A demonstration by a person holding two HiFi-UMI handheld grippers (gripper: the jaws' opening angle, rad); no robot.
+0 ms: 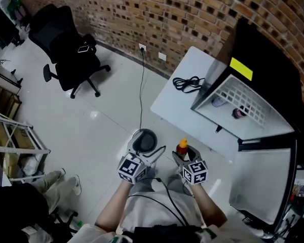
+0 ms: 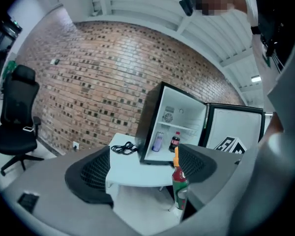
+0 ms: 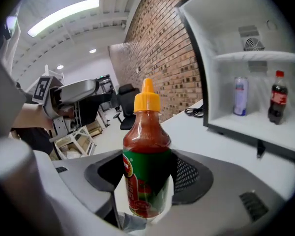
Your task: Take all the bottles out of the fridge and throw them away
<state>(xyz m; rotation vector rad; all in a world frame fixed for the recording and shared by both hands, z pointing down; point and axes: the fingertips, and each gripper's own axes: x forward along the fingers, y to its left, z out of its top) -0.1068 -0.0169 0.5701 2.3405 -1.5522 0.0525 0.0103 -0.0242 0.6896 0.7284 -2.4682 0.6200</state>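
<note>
The open fridge (image 1: 266,54) on the desk (image 1: 180,108) held a can (image 3: 240,96) and a cola bottle (image 3: 277,98), the right gripper (image 1: 185,155) squeezed a sauce bottle (image 3: 147,156), and the left gripper (image 2: 142,168) gaped empty.

Head view steeply down on left gripper (image 1: 148,153) and right gripper (image 1: 183,153), gripper views looking close along their own jaws, both sharing the fridge (image 2: 179,122) ahead

No readable text, green label (image 3: 140,181) on sauce bottle (image 3: 146,132) (print blurred), yellow sticker (image 1: 241,68) on fridge (image 1: 266,47), nothing legible
</note>
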